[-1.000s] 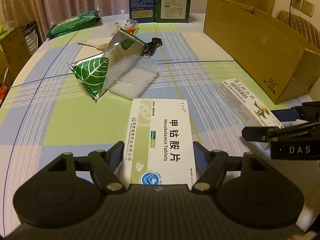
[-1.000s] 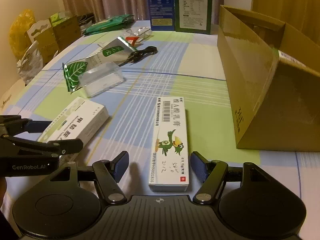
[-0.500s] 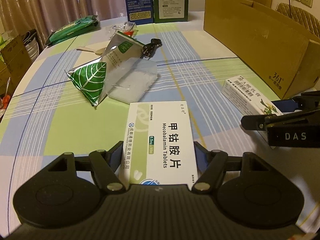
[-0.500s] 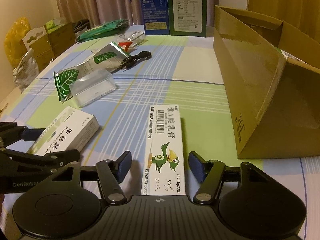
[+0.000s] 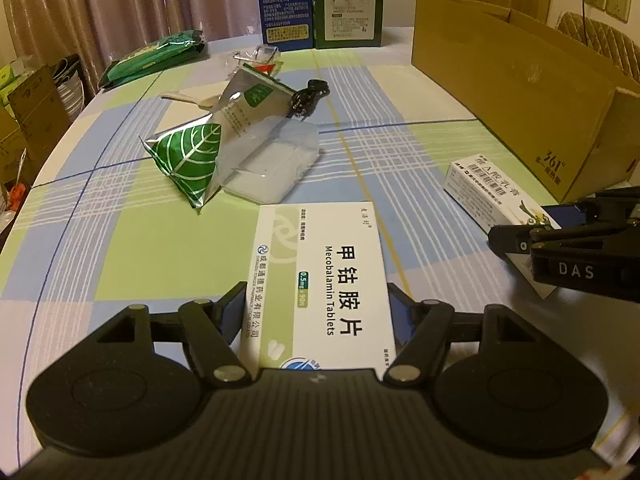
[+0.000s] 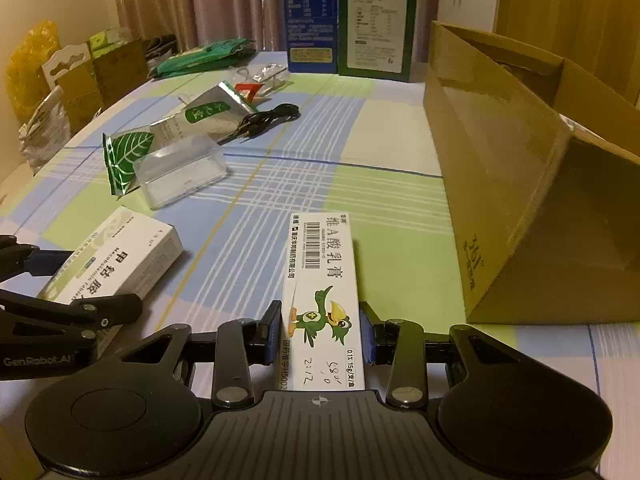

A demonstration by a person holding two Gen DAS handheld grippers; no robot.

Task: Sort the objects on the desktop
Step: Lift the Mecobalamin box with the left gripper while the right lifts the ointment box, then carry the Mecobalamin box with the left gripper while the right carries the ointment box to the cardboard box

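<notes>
A white Mecobalamin tablet box (image 5: 320, 264) lies on the checked tablecloth (image 5: 120, 256), and my left gripper (image 5: 318, 304) is shut on its near end, a pad against each long side. My right gripper (image 6: 320, 328) straddles a narrow white ointment box (image 6: 320, 280) with a green bird print. Its jaws are closing, with the box between them and both blue pads (image 6: 274, 332) touching its sides. The right wrist view shows the left gripper (image 6: 104, 280) around the tablet box (image 6: 120, 256). In the left wrist view, the right gripper (image 5: 528, 224) covers the near end of the ointment box (image 5: 484, 188).
An open cardboard box (image 6: 500, 180) lies along the right side of the table. Further back are a green leaf foil pouch (image 5: 188, 160), a clear plastic case (image 5: 272, 168), a black cable (image 5: 306, 98), a green packet (image 5: 156, 56) and two upright cartons (image 5: 320, 0).
The right gripper's jaws have come together from wide apart onto the sides of the ointment box. The left gripper and the tablet box look the same.
</notes>
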